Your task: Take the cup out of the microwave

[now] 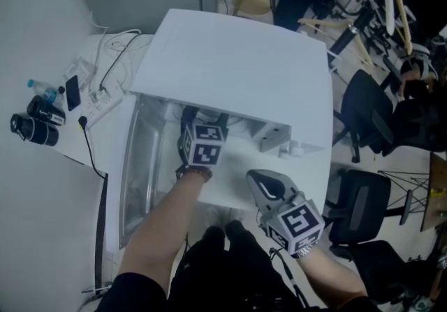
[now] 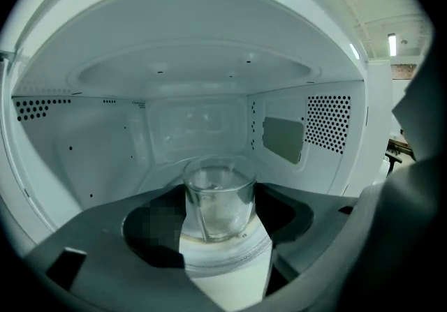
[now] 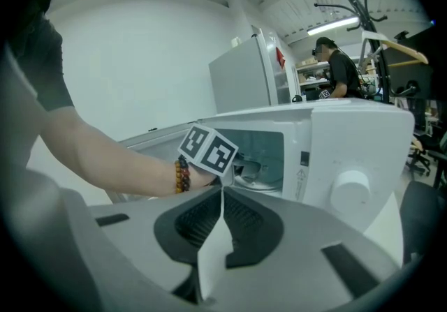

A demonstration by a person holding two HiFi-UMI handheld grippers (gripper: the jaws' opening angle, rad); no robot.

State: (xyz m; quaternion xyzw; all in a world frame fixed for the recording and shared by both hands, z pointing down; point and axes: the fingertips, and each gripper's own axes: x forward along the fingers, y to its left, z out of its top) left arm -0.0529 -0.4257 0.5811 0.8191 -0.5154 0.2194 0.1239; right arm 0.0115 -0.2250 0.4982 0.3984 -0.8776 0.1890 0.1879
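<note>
Right gripper (image 3: 222,195) parked outside, left gripper (image 2: 220,234) reaching into the microwave (image 1: 230,66) for the cup (image 2: 218,199).
Right jaws are pressed together on nothing, held low in front of the control panel, probably to keep clear of the opening. The door (image 1: 136,164) is swung wide, so the left claw reaches deep inside with its jaws spread. The clear glass cup stands upright on the turntable (image 2: 223,251), framed in the gap at the tips but not yet squeezed, as far as I can judge.
</note>
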